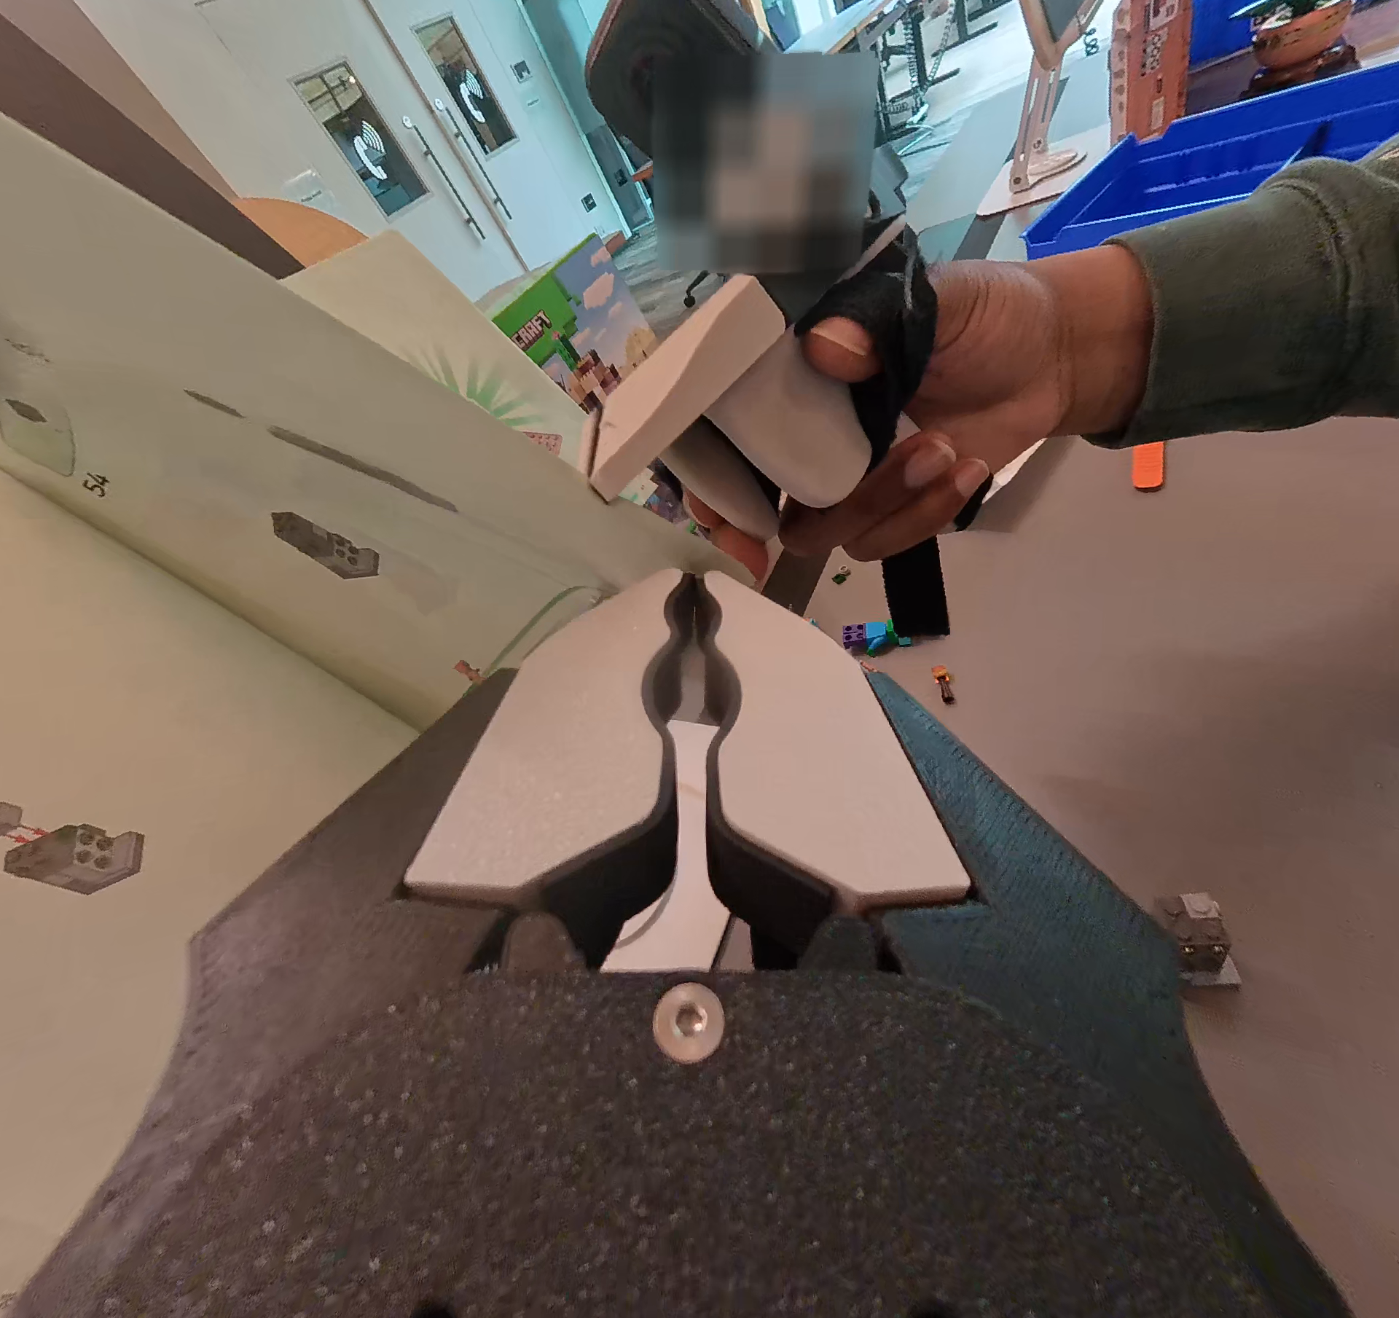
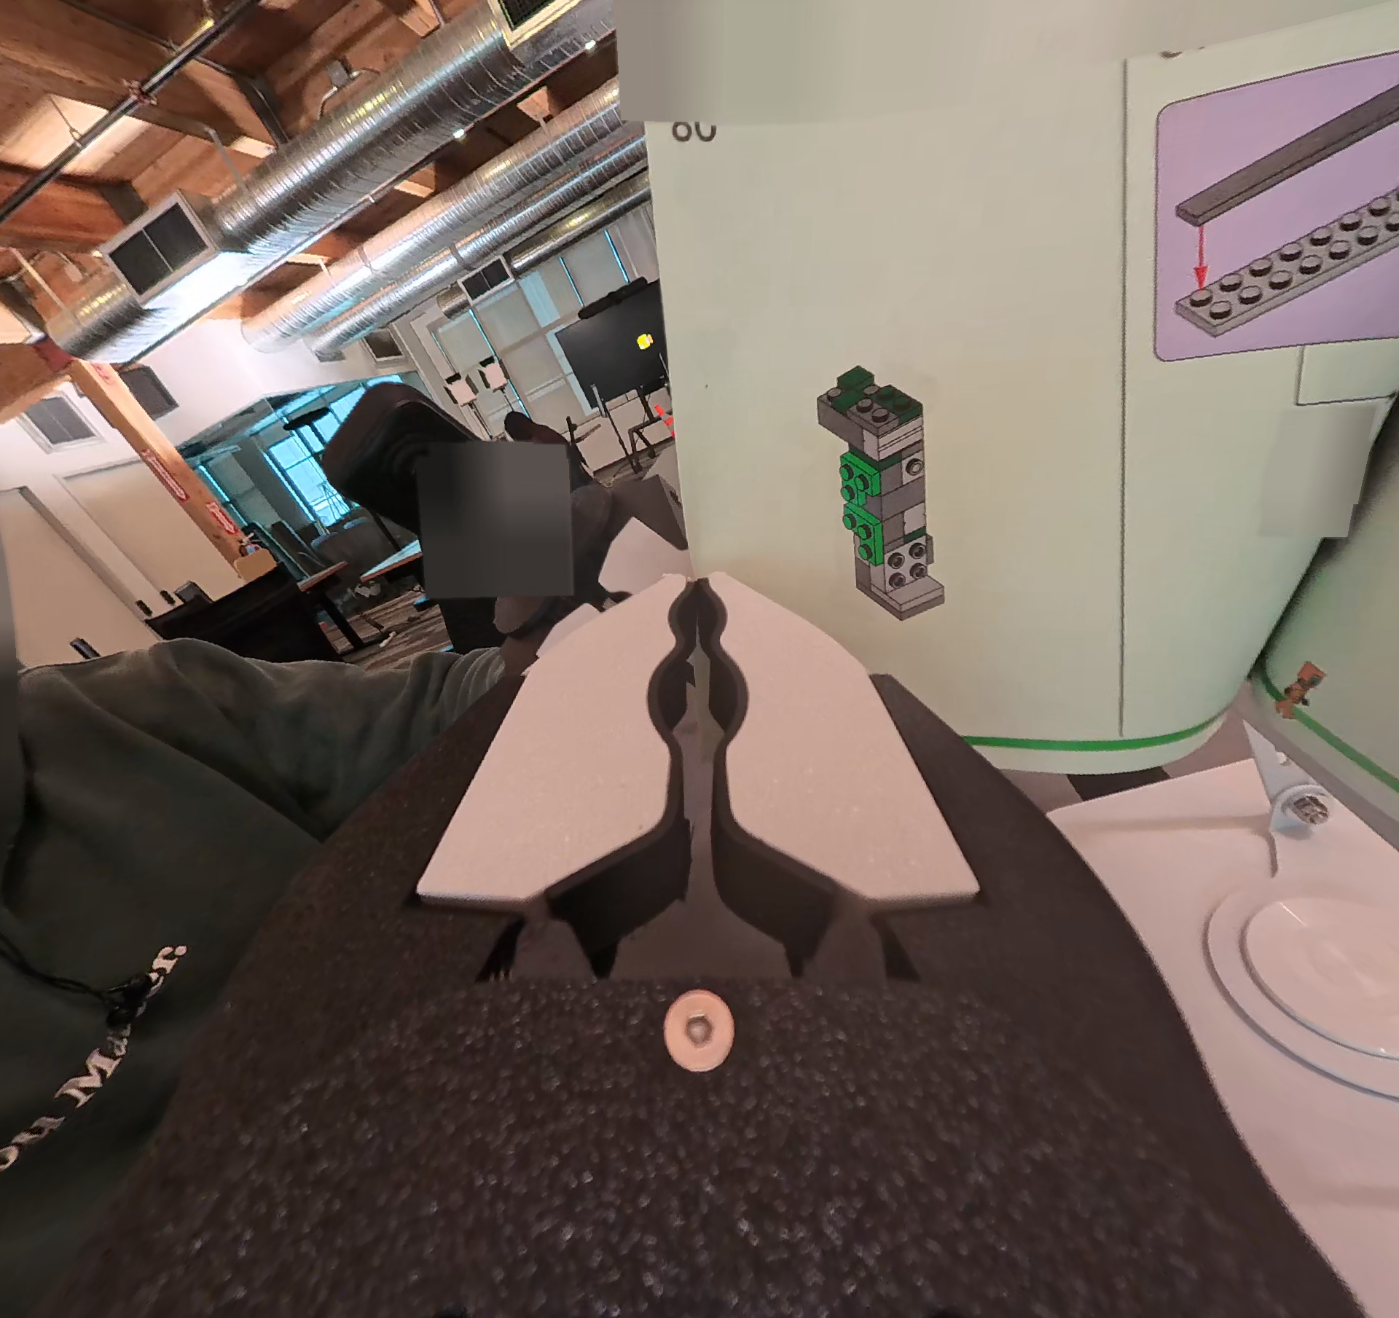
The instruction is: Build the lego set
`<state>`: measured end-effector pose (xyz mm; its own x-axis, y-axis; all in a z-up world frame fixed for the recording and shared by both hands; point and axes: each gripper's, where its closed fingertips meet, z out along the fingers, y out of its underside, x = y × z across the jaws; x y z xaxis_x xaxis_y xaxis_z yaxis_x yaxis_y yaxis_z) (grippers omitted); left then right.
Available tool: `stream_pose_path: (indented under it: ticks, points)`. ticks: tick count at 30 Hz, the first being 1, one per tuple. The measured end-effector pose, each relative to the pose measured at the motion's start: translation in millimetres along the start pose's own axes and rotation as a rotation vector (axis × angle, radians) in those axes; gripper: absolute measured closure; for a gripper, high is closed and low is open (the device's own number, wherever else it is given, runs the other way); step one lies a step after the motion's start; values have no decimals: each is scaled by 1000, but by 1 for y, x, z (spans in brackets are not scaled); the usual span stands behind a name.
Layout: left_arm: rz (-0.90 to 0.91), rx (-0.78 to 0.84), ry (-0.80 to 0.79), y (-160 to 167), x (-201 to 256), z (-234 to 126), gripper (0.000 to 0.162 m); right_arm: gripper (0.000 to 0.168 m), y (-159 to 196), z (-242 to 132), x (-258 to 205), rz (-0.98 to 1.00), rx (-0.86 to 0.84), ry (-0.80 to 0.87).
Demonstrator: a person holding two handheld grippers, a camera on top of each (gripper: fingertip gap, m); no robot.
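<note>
Pale green instruction booklet [image 2: 984,449] pages fill both views; both grippers' jaws are together, apparently pinching a page edge. Page-turning seems underway. Next, fetch loose lego bricks [image 1: 878,634] on the tabletop [image 1: 1135,714] at one o'clock.

instruction booklet [image 2: 946,373]: right and top edges cutting off pages | small bricks [image 1: 874,634] on table: too small for identifying | right gripper [image 1: 606,464]: fingertips hiding behind booklet page, grip unreadable

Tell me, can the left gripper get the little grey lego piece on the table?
Probably yes. The grey piece sits alone on bare table beside the shut left gripper, which seems to pinch a booklet page.
</note>
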<state>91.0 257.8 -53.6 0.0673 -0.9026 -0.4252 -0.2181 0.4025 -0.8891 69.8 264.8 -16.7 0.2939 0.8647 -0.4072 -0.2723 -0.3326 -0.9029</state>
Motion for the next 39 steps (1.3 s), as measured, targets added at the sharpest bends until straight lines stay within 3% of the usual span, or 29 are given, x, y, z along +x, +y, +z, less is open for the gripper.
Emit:
stream_pose_path:
  ticks: [5,11,26,30,39]
  points:
    - [9,-17,29,4,9,0,145,168,-2,-1,1,-1,6,2]
    - [27,-26,-3,4,6,3,143,168,-2,0,0,0,7,0]
    - [7,-6,-42,0,-1,3,150,168,-2,0,-1,3,16,-5]
    - [-9,16,-70,0,-3,2,162,168,-4,0,0,1,35,2]
    - [-51,43,-113,2,-6,-2,162,168,-11,-3,5,-3,97,31]
